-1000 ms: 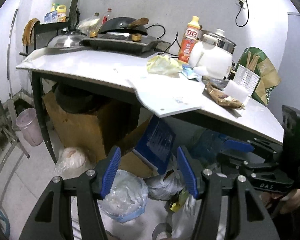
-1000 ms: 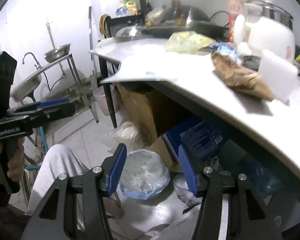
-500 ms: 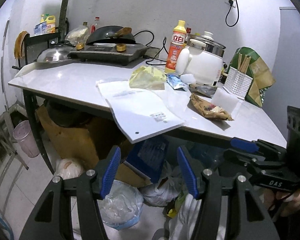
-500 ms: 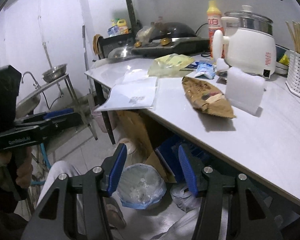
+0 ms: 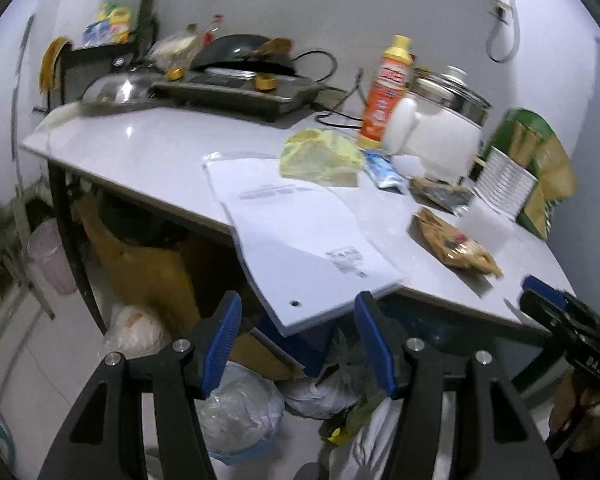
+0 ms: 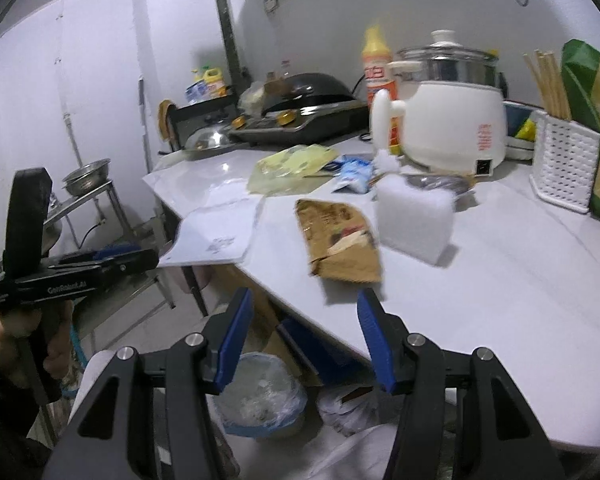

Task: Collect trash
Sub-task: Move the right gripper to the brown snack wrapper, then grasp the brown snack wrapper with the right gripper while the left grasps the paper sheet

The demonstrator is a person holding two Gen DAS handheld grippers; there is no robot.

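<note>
Trash lies on the white table (image 5: 148, 148): a brown snack wrapper (image 5: 454, 242) (image 6: 338, 240), a yellow plastic bag (image 5: 320, 156) (image 6: 292, 164), a small blue packet (image 5: 384, 170) (image 6: 354, 172) and a large white plastic sleeve (image 5: 300, 232) (image 6: 216, 232) overhanging the near edge. A bin lined with a clear bag (image 5: 240, 412) (image 6: 260, 400) stands on the floor under the table. My left gripper (image 5: 298, 344) is open and empty, just below the sleeve's overhanging corner. My right gripper (image 6: 304, 340) is open and empty, in front of the brown wrapper at the table edge.
On the table stand a white electric pot (image 6: 448, 124), an orange bottle (image 5: 386, 92), a gas stove with a wok (image 5: 236, 84), a white basket with chopsticks (image 6: 562, 160) and a white sponge block (image 6: 414, 220). Bags and a cardboard box (image 5: 148, 256) sit underneath.
Both grippers have risen from under-table level toward the tabletop; the table now fills more of each view. The jaws kept the same width.
</note>
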